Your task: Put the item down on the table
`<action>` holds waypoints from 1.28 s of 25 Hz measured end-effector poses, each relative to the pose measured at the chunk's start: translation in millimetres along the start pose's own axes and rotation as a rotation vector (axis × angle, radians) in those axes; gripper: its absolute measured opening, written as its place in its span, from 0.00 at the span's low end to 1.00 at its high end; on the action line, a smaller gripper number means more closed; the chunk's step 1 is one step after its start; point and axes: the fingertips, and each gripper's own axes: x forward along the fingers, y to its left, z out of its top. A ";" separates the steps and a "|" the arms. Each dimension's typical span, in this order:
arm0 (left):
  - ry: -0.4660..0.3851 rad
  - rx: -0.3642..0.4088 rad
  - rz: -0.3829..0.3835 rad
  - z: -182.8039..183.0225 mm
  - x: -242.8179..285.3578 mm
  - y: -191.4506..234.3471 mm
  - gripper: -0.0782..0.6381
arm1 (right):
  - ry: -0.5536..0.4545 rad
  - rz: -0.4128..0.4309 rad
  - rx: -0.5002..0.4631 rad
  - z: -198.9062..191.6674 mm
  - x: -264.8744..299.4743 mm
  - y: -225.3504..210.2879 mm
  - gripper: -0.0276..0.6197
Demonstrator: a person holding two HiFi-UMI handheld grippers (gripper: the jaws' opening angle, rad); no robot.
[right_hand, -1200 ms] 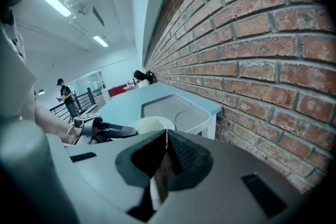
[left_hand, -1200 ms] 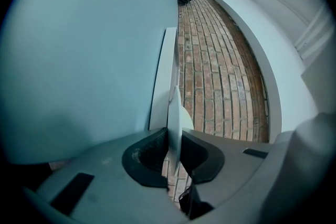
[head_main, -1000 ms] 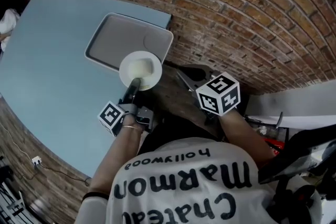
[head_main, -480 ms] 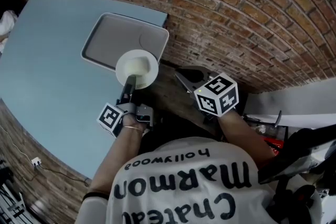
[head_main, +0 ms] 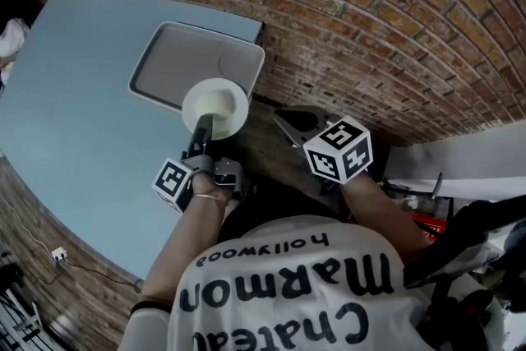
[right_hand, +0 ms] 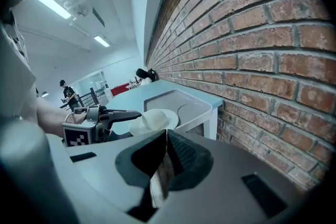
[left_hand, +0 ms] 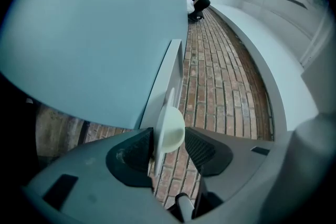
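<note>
A white wide-rimmed bowl (head_main: 215, 105) sits at the near edge of a grey tray (head_main: 177, 62) on the light-blue table (head_main: 74, 94). My left gripper (head_main: 201, 131) reaches to the bowl's near rim. In the left gripper view the bowl (left_hand: 170, 126) shows edge-on between the jaws of the left gripper (left_hand: 169, 136). The jaws have just been opening: the rim lies by the left pad, with a gap to the right pad. My right gripper (head_main: 288, 121) hangs shut and empty to the right of the table. It (right_hand: 167, 136) looks towards the bowl (right_hand: 155, 120).
Brick floor (head_main: 394, 29) surrounds the table. A brown wooden surface (head_main: 263, 152) lies below the table's near corner. White panels (head_main: 468, 156) stand at the right. A cable and socket (head_main: 56, 252) lie on the floor at the left. A person (right_hand: 67, 93) stands far off.
The left gripper has rolled slightly at the bowl's rim. The bowl keeps its place against the tray. The right gripper has stayed still.
</note>
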 end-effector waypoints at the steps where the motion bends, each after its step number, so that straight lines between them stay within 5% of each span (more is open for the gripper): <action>1: -0.001 0.004 0.014 0.2 -0.1 0.3 0.34 | 0.000 0.000 0.001 -0.4 -0.1 0.1 0.06; 32: -0.042 0.113 0.159 10.3 -46.8 3.6 0.40 | -0.021 0.047 0.017 4.2 -0.5 20.6 0.06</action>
